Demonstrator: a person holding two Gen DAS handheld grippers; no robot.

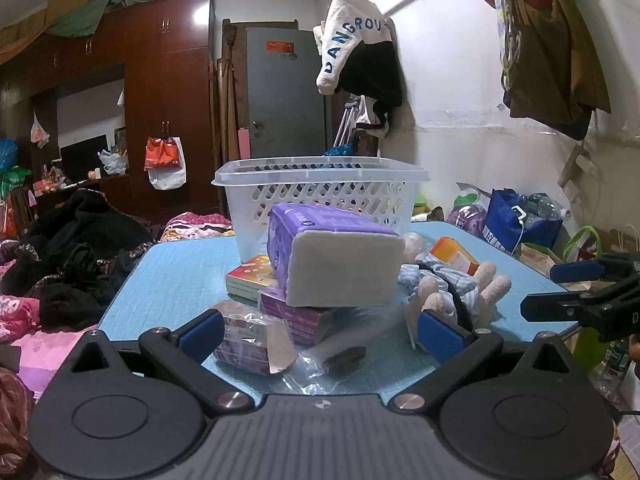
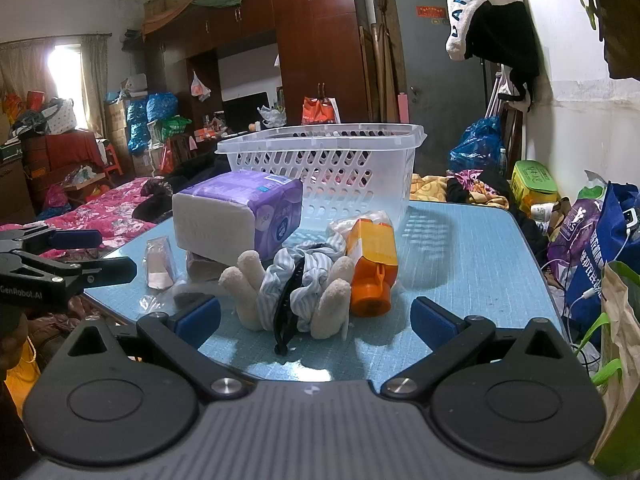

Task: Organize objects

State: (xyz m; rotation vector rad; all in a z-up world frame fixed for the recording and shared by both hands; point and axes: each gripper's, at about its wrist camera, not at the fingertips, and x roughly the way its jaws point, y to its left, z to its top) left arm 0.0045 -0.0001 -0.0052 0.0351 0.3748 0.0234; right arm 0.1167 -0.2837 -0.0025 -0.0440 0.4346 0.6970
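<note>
A white plastic basket stands at the back of the blue table. In front of it a purple tissue pack rests on books and a purple box. A cloth doll in striped clothes, a black clip and an orange bottle lie beside it. A wrapped packet lies near my left gripper, which is open and empty. My right gripper is open and empty, just before the doll.
A small dark object in clear plastic lies at the table's front. A bed with dark clothes is to the left. Bags crowd the floor to the right. Clothes hang on the wall.
</note>
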